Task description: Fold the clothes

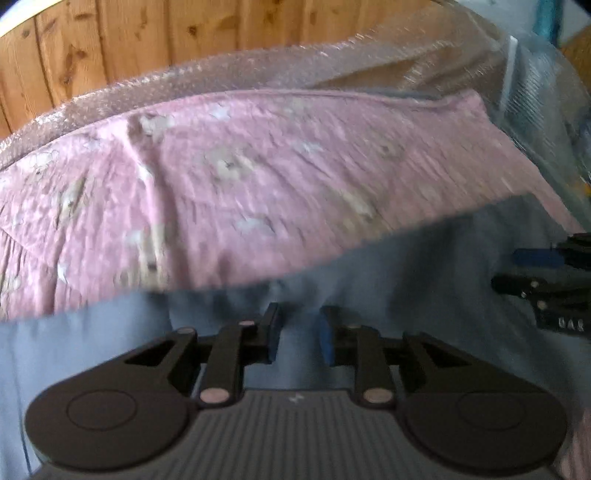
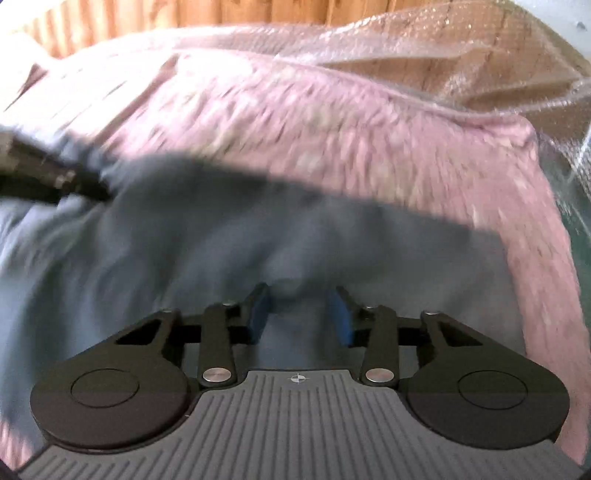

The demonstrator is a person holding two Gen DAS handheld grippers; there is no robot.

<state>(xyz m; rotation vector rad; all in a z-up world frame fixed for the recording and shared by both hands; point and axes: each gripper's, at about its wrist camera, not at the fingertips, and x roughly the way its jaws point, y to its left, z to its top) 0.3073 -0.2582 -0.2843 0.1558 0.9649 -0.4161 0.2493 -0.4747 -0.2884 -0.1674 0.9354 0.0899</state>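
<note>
A grey-blue garment (image 1: 388, 266) lies spread over a pink patterned blanket (image 1: 258, 166). My left gripper (image 1: 300, 332) points down at the garment near its upper edge. Its blue pads (image 1: 273, 332) stand a narrow gap apart, with grey cloth filling that gap. In the right wrist view the cloth bunches up around the left gripper (image 2: 96, 184). My right gripper (image 2: 301, 314) hovers over the garment (image 2: 184, 240) with its jaws well apart. A small hump of cloth sits between its pads (image 2: 260, 314) without touching them. It also shows as the right gripper (image 1: 517, 280) at the edge of the left wrist view. Both views are motion-blurred.
Bubble wrap (image 1: 258, 62) covers the surface beyond the blanket (image 2: 369, 147) and rises at the right as a bubble wrap bundle (image 2: 480, 55). A wooden plank wall (image 1: 147, 33) stands behind. The blanket's right edge drops off near a dark greenish area (image 2: 576, 221).
</note>
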